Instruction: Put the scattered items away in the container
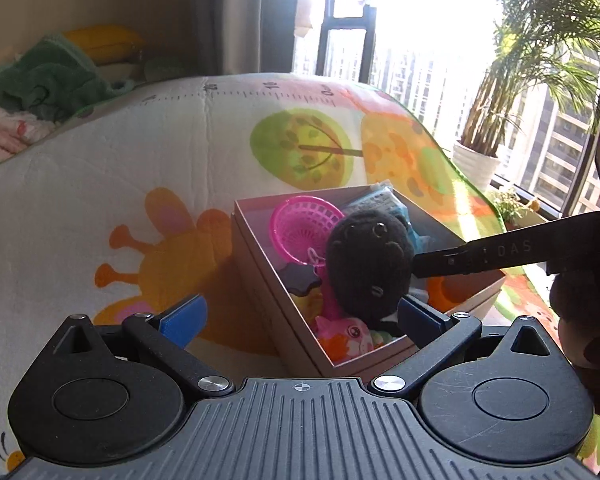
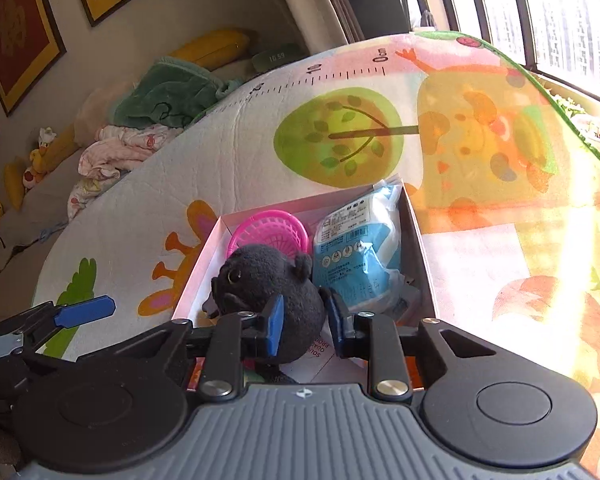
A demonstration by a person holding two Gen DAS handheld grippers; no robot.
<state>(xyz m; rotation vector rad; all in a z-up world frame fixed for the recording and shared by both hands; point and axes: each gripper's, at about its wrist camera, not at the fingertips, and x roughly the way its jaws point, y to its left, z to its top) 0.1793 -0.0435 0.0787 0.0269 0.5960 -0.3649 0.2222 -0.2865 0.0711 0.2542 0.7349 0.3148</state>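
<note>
A cardboard box [image 2: 418,240] is seen resting on a colourful play mat [image 2: 260,152], and a black plush toy [image 2: 272,292] is held over its open top. The right gripper [image 2: 304,322] is closed on the plush toy, whose dark body is pinched between the two blue fingers [image 2: 275,326]. In the left wrist view the same toy [image 1: 370,264] is seen above the box [image 1: 260,272], with the right gripper [image 1: 422,266] reaching in from the right and pressed against its side. The left gripper [image 1: 300,316] is held with its fingers spread wide and nothing between them; one blue finger [image 1: 184,316] is over the mat [image 1: 140,160], the other is at the near edge of the box. Inside the box a pink plastic basket [image 2: 270,232] is lodged in the far corner, and a blue and white packet [image 2: 352,256] is propped along the right wall. A pink and orange toy [image 1: 346,334] is seen at the bottom, under the plush. A potted palm [image 1: 540,60] is seen by the window, and crumpled cloths [image 2: 140,120] are piled beyond the mat.
</note>
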